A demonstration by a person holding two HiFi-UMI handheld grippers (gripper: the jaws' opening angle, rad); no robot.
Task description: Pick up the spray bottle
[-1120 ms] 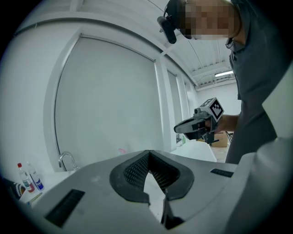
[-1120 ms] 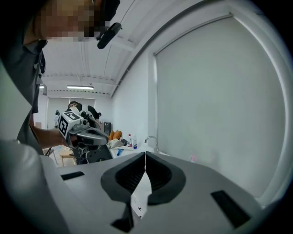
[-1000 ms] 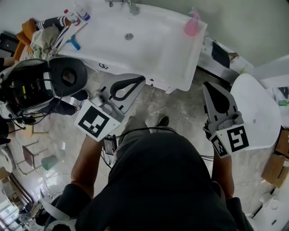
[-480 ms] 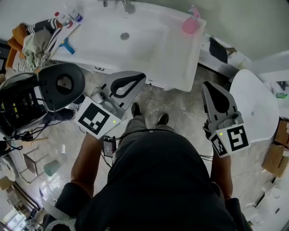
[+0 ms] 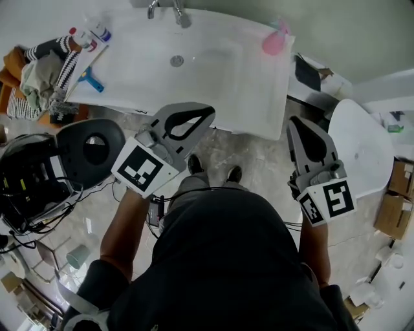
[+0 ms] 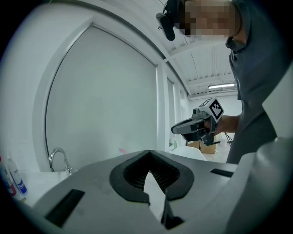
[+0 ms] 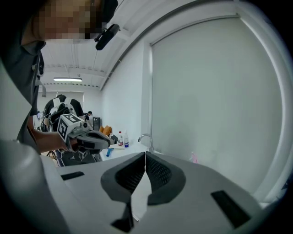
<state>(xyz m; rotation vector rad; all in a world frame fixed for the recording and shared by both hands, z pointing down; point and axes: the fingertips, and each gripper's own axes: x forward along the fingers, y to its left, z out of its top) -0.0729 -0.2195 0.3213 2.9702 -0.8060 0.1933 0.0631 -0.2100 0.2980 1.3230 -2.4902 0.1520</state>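
Observation:
The pink spray bottle (image 5: 274, 40) stands at the far right corner of the white sink counter (image 5: 259, 84). It shows small and pink in the right gripper view (image 7: 193, 157) and only as a faint pink speck in the left gripper view (image 6: 122, 150). My left gripper (image 5: 208, 111) is shut and empty, its tips over the counter's front edge, well left of the bottle. My right gripper (image 5: 292, 121) is shut and empty too, short of the counter, with the bottle ahead and slightly left of it. Each gripper appears in the other's view: left gripper (image 7: 107, 141), right gripper (image 6: 176, 129).
A faucet (image 5: 174, 10) and drain (image 5: 176, 61) mark the basin. Small bottles (image 5: 97, 29), a blue brush (image 5: 90, 79) and piled clothes (image 5: 39, 71) lie at the counter's left end. A black machine (image 5: 39, 174) stands at left, a white rounded top (image 5: 362, 152) and cardboard boxes (image 5: 394, 207) at right.
Both grippers and the person have come closer to the sink; the left gripper's tips now reach its front edge. Both stay shut and empty.

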